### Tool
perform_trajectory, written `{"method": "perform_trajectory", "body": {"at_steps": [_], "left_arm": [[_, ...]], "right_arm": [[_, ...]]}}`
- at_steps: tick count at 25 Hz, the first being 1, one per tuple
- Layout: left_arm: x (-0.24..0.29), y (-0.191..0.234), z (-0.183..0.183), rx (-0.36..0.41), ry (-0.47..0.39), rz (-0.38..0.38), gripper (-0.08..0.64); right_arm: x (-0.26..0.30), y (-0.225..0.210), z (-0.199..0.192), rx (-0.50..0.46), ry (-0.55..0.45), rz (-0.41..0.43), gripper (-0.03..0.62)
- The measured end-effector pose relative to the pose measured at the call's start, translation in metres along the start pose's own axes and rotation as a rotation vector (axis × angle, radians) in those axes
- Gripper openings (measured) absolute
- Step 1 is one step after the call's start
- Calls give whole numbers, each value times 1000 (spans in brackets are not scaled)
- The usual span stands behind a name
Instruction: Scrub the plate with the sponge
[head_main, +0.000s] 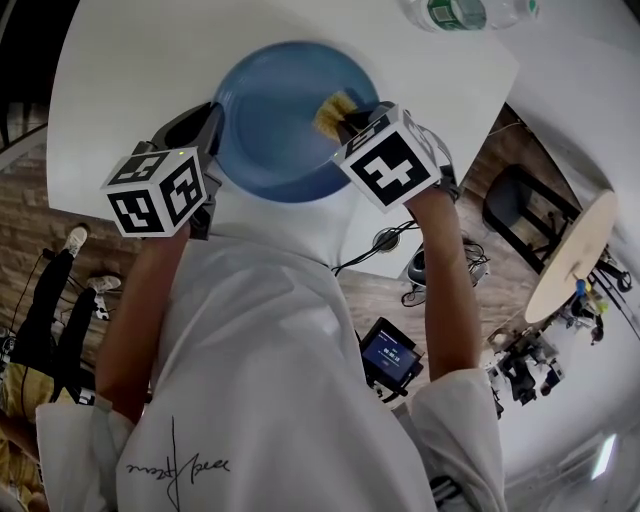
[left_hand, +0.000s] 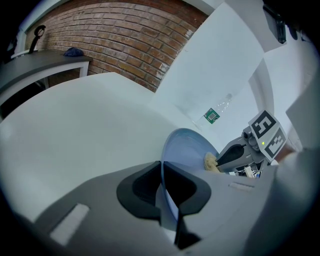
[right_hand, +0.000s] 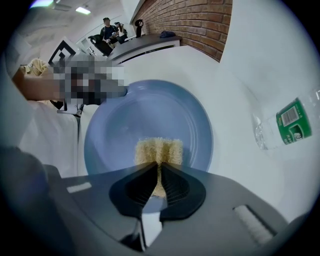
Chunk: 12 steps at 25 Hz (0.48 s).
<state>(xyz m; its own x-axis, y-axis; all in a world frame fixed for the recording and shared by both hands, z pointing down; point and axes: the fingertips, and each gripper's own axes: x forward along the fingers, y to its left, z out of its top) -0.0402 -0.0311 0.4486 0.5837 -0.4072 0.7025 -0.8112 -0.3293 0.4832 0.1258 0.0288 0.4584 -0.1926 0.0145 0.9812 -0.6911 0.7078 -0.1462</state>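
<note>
Sponge (right_hand: 159, 149) is pinched by the closed right tool (right_hand: 159, 169) and pressed on the plate (right_hand: 150, 112); its rim is clamped by the left tool (left_hand: 161, 174).

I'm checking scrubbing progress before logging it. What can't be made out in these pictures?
1. The sponge: head view, mostly hidden behind the right tongs' marker cube.
2. The plate's near rim: right gripper view, covered by those tongs' body.
3. The bottle: head view, cut off by the top edge; label print too small to read.

One plate (head_main: 270, 120), one sponge (head_main: 333, 113), one bottle (head_main: 465, 12)
</note>
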Motion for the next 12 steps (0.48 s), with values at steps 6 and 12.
{"method": "perform_trajectory", "body": {"at_steps": [6, 12], "left_arm": [[-1, 0, 0, -12, -6, 5, 29], [-2, 1, -2, -34, -10, 8, 31]], "right_arm": [[0, -5, 10, -4, -15, -44, 29], [0, 0, 19, -51, -21, -107, 29]]}}
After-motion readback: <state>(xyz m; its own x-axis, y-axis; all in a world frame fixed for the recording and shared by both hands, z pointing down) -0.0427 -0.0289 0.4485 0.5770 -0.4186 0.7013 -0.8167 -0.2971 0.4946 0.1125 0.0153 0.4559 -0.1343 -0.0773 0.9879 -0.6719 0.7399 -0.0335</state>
